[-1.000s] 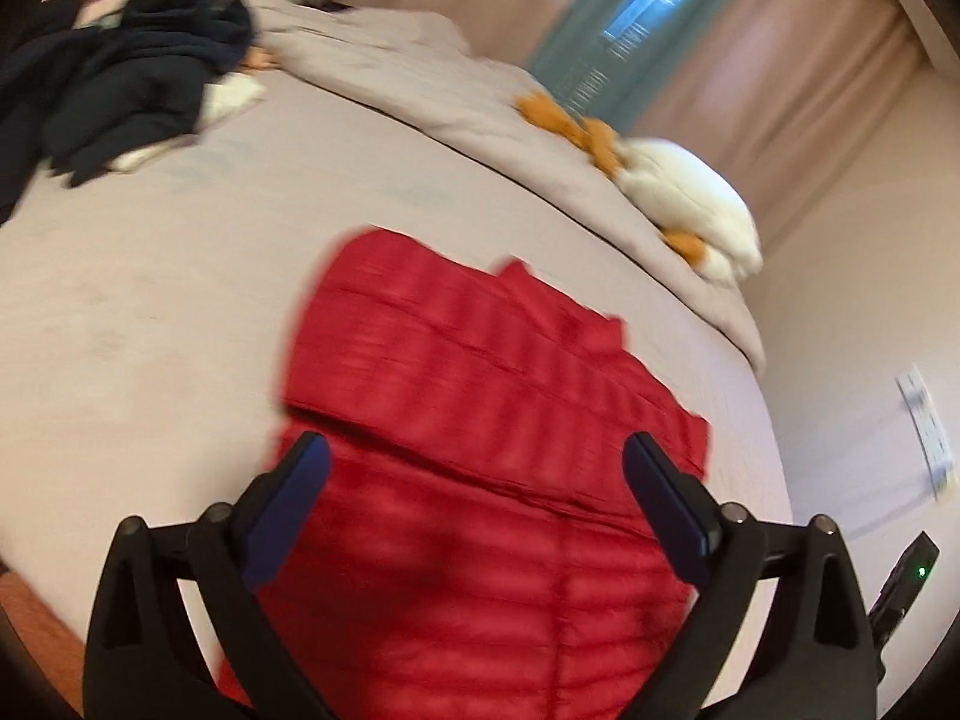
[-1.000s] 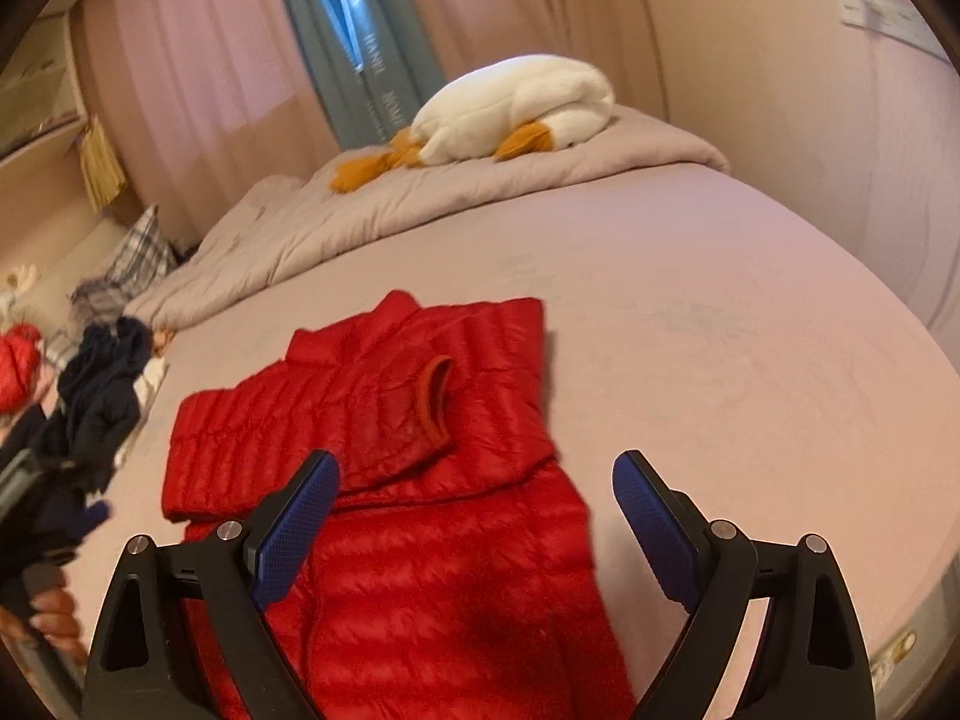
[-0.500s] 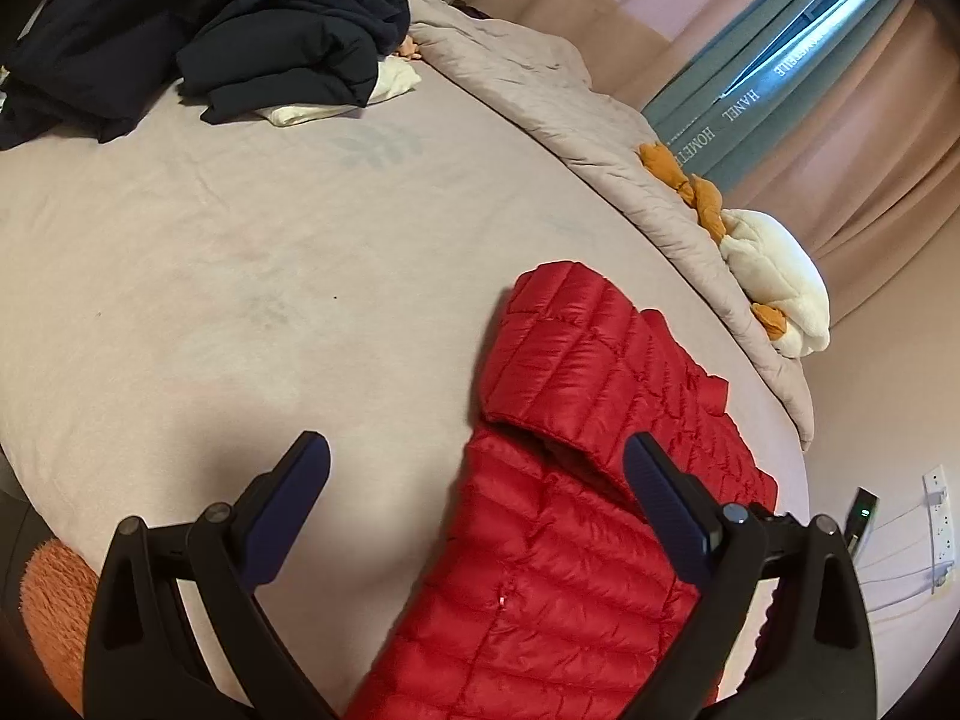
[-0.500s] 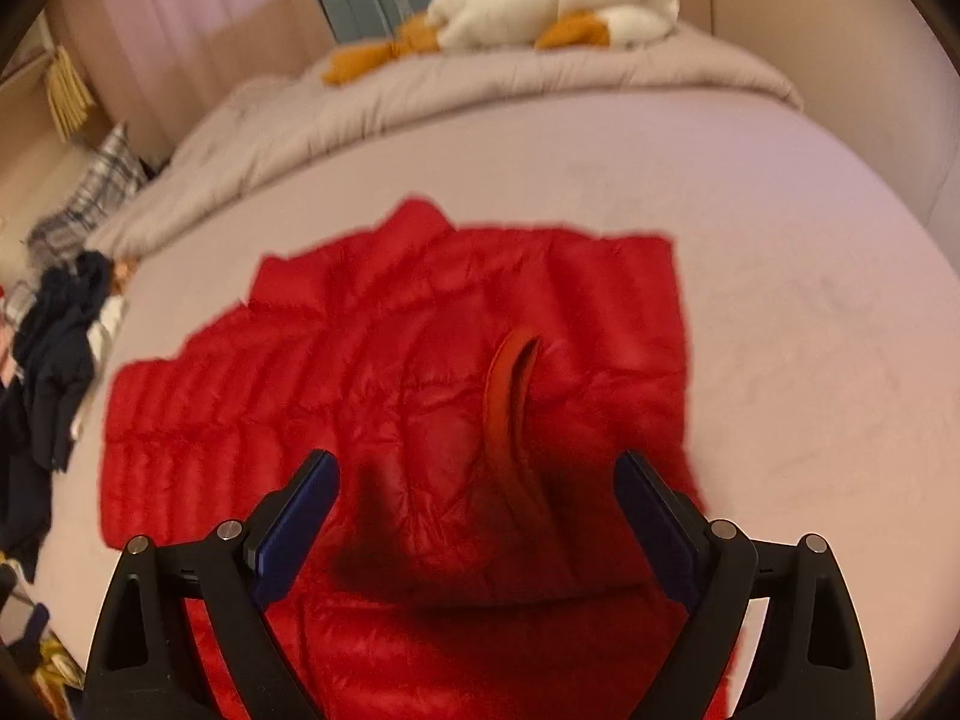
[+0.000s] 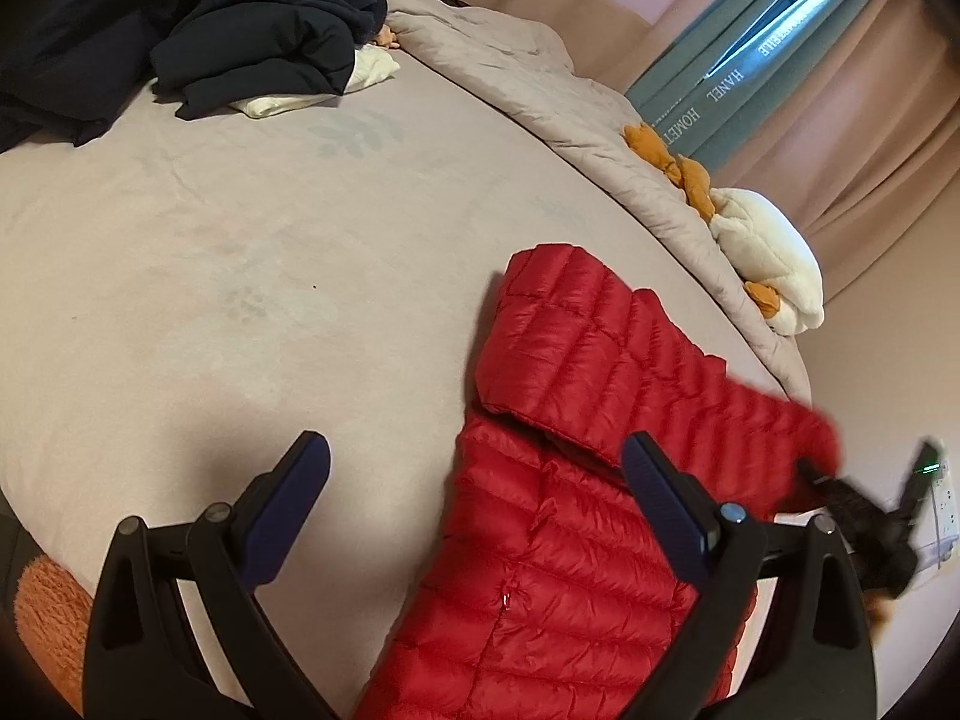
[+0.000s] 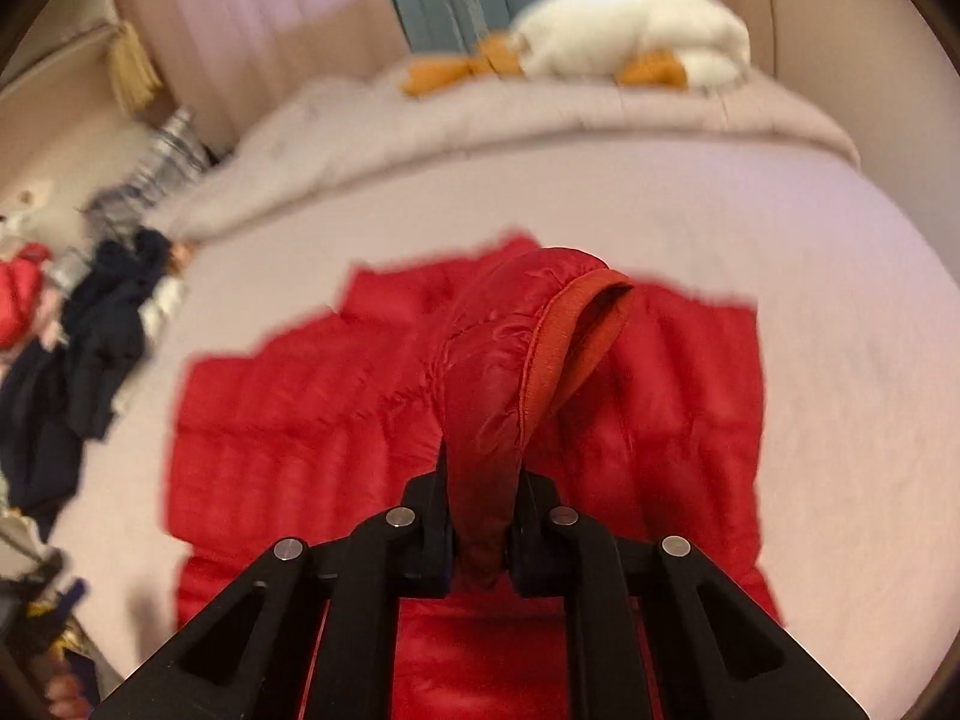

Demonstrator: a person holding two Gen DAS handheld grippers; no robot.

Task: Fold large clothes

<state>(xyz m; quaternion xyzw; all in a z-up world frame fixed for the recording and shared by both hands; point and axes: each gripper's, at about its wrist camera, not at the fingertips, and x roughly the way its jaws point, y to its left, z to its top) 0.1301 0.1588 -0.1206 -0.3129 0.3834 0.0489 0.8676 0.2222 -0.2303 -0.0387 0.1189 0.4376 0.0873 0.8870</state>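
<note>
Right claw [image 6: 480,534] is pinched tight on the cuffed end of a sleeve of the red quilted puffer jacket [image 5: 576,480], lifting it clear of the body panel, rust-coloured lining gaping at the cuff [image 6: 576,348]. Left claw [image 5: 474,504] hangs wide apart, gripping nothing, poised above the jacket's near edge where it meets bare sheet. The jacket itself lies flat on the pale grey-pink bed [image 5: 240,276], its other sleeve folded across the chest. My read: this is the sleeve-folding step (one in, one in the air). Next move calls for carrying that sleeve across the chest and laying it flat, then the idle left claw taking the hem for the lengthwise fold. Slippery fabric, so it could slide. Further back, a heap of dark navy clothes [image 5: 240,42], a rumpled beige duvet [image 5: 540,78], and a white plush duck with orange feet [image 6: 630,42] by the curtains.
</note>
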